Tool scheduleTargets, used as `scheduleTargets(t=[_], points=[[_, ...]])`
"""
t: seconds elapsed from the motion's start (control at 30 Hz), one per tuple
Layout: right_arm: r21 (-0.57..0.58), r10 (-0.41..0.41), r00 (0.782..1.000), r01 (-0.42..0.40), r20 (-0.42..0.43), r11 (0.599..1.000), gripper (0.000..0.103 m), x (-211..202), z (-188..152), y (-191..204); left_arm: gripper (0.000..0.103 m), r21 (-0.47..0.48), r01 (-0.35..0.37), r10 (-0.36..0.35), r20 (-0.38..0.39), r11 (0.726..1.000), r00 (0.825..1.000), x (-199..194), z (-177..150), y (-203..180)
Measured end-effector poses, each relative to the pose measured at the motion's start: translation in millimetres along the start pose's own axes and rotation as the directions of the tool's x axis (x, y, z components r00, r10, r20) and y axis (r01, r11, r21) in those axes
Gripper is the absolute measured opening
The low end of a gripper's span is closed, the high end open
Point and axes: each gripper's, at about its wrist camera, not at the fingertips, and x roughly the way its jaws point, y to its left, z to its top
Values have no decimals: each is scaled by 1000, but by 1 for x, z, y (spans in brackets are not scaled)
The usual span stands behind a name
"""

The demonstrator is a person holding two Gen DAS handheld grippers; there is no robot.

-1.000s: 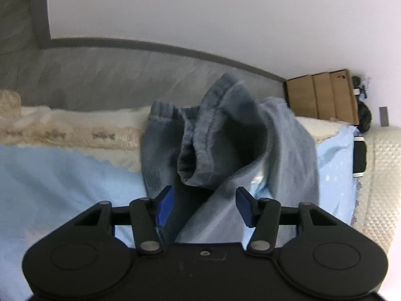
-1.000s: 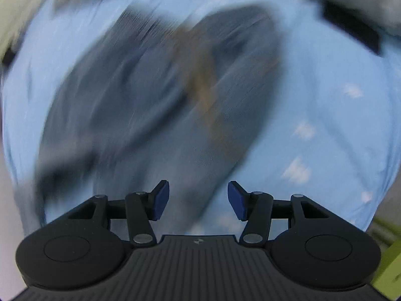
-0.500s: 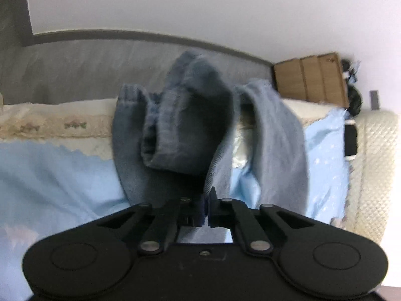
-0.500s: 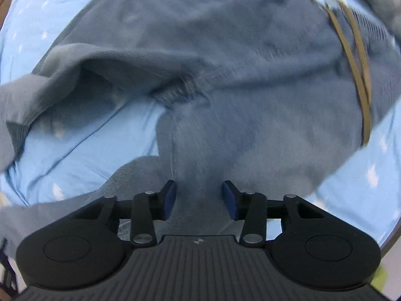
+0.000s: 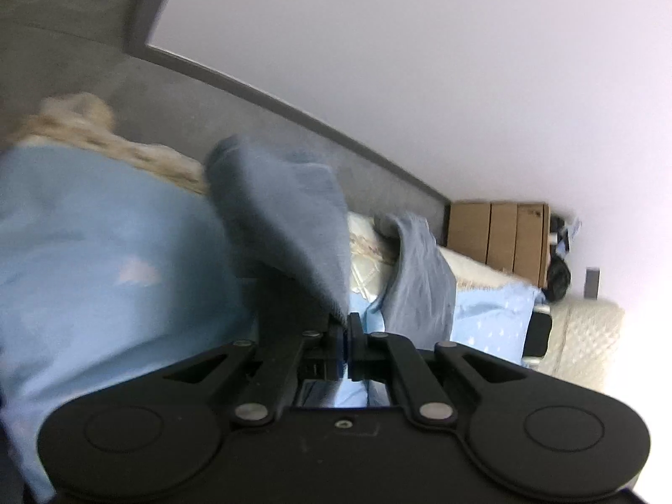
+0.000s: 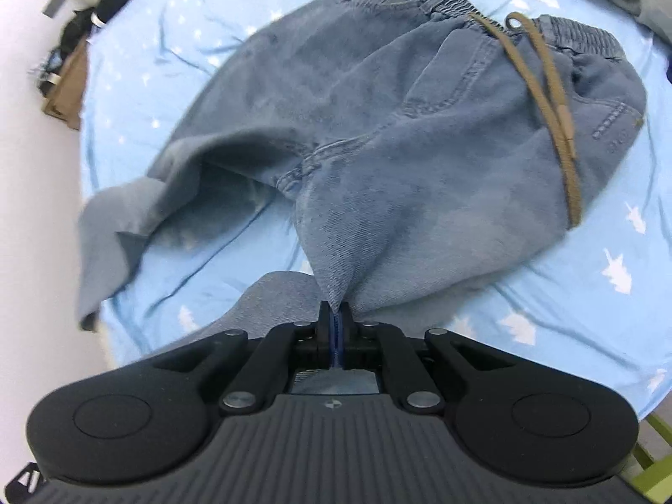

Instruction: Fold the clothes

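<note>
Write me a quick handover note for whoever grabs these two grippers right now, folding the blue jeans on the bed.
Left gripper: shut on a pinch of the jeans, with the fabric lifted off the bed.
Right gripper: shut on a fold of the jeans below the crotch seam.
Jeans: spread on the light blue sheet, elastic waistband at the far end, brown drawstring lying across the hip, one leg rumpled off to the left in the right wrist view.
Done: both grips taken.
Left: no fold made yet. Probably bring one leg over the other, smooth it, then fold towards the waistband.
</note>
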Motion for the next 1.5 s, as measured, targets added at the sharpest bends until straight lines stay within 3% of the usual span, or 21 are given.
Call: scheduleTargets(t=[0.13, 0.27, 0.5, 0.67, 0.83, 0.9, 1.03, 1.1, 1.17, 1.27, 1.5], points=[[49, 77, 997, -78, 18, 996, 0, -34, 5, -13, 1, -8, -42, 42, 19, 999, 999, -36, -1, 2], [193, 121, 992, -125, 34, 973, 1, -33, 16, -12, 1, 49, -69, 68, 15, 996, 998, -20, 2, -6], [256, 62, 997, -74, 55, 964, 1, 17, 44, 21, 1, 92, -116, 119, -29, 989, 992, 74, 15, -37], [236, -5, 997, -12, 72, 972, 1, 47, 72, 43, 1, 204, -142, 159, -70, 969, 985, 152, 14, -69], [218, -52, 996, 35, 75, 975, 1, 65, 94, 45, 3, 284, -151, 189, -108, 947, 976, 202, 6, -77], [187, -69, 996, 56, 62, 981, 2, 71, 98, 45, 10, 309, -134, 181, -131, 942, 975, 210, 5, -75], [158, -54, 998, 47, 36, 986, 11, 76, 99, 43, 26, 323, -103, 167, -177, 941, 970, 204, 10, -70], [146, -39, 999, 35, 21, 989, 17, 77, 98, 42, 38, 312, -94, 156, -181, 945, 971, 187, 14, -64], [133, -18, 1000, 17, 5, 991, 24, 76, 96, 40, 43, 301, -65, 126, -187, 951, 974, 166, 16, -57], [118, -16, 1000, 19, -25, 993, 26, 74, 92, 37, 49, 304, -50, 110, -182, 951, 977, 134, 21, -42], [31, -24, 998, 26, -61, 999, 29, 65, 80, 37, 52, 239, -116, 153, -142, 964, 978, 86, 28, 6]])
